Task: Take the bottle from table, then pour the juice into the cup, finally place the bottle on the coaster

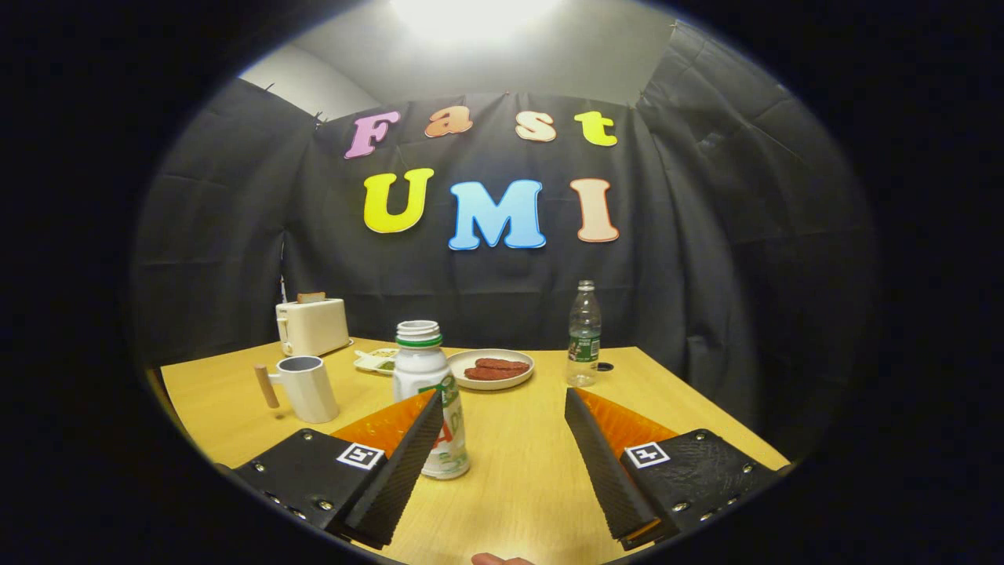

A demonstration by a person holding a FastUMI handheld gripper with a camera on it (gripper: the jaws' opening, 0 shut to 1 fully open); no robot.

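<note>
Here, fingers (502, 408) spread wide, gripping nothing; white bottle (427, 392) touching left one, label unreadable.

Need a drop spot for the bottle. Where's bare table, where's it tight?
Bare: the table between the open fingers, running up to the plate; also the right side below the water bottle. Tight: juice bottle right at the left finger, mug beside it, toaster and small dish behind.
</note>
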